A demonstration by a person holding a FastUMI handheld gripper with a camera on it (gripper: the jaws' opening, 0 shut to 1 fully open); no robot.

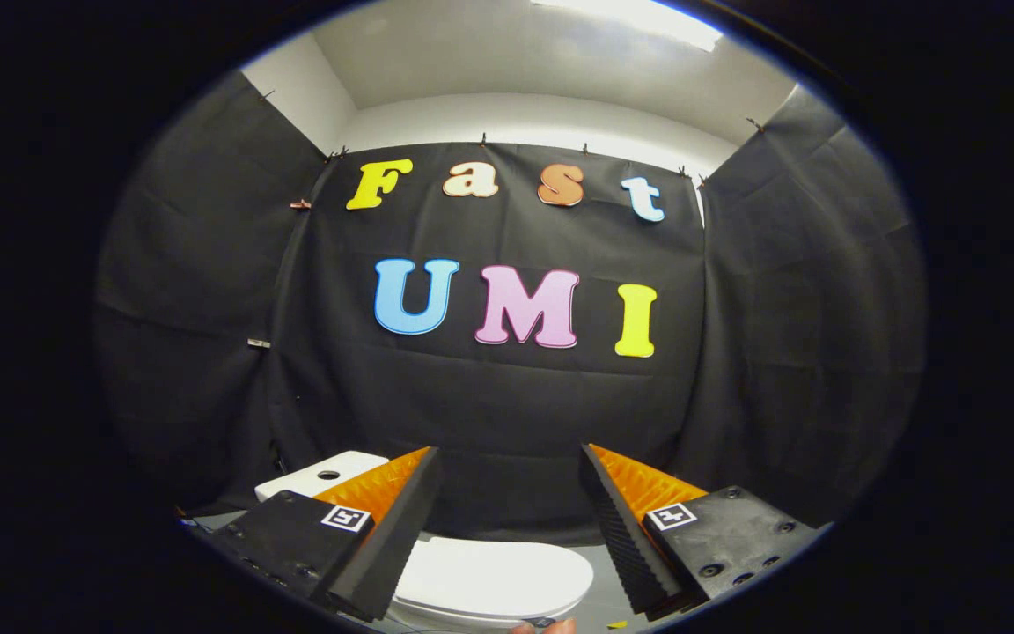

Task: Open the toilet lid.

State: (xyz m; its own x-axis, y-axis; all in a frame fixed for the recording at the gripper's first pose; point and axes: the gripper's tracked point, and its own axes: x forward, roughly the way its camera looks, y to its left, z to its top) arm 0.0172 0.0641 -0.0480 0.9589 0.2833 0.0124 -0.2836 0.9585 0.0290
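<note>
A white toilet stands low in front of the black cloth wall. Its lid (494,574) lies flat and closed over the bowl, below and between my two fingers. The white tank (320,474) with a round hole in its top shows behind my left finger (384,528). My gripper (510,458) is open, held well above the lid, with nothing between the fingers. The right finger (630,519) hangs over the lid's right end.
Black cloth walls close the booth behind and on both sides of the toilet. A grey floor strip (604,586) shows to the right of the lid. A fingertip of a person's hand (542,627) peeks in just under the lid's front edge.
</note>
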